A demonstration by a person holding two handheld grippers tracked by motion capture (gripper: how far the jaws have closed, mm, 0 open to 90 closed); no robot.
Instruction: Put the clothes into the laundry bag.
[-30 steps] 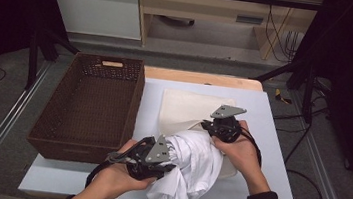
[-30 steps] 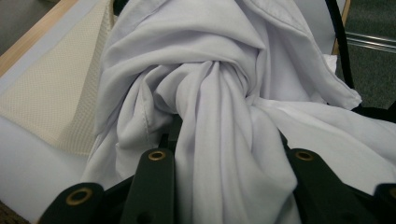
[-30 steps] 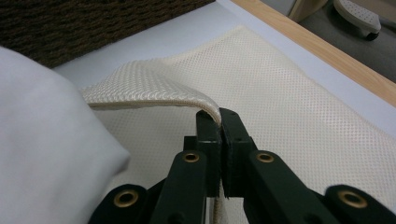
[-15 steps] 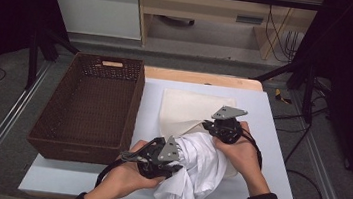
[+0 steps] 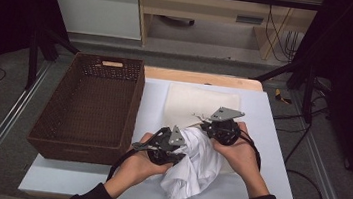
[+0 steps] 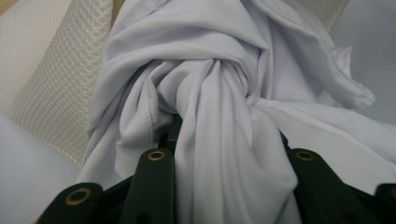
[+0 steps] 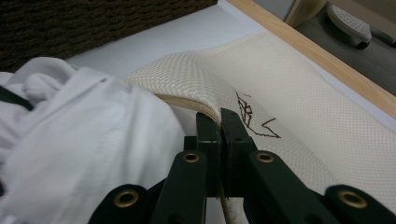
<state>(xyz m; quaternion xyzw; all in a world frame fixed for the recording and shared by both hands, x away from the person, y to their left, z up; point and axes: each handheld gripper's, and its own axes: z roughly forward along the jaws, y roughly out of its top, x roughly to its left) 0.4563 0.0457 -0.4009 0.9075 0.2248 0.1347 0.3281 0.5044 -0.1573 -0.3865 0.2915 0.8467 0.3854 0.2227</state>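
A white garment (image 5: 197,165) is held bunched at the near edge of the table (image 5: 270,140), between the two hands. The left gripper (image 5: 171,147) is clamped on a thick twist of it; in the left gripper view the cloth (image 6: 219,140) is seen gathered between the jaws. Over the last second this gripper has been carried rightward and lower, so that the bundle is now pressed closer against the mouth of the mesh bag (image 5: 199,104). By this the stuffing of the garment into the bag is judged to be under way but not done, since most of the cloth hangs outside. The right gripper (image 5: 212,123) has been kept where it was, its jaws pressed together on the lifted rim of the bag (image 7: 187,88), which is held open as a flap. Beyond, the rest of the bag lies flat on the table, and a wicker basket (image 5: 91,105) stands to the left, with nothing seen in it. Counted: one garment, one bag, one basket, two grippers
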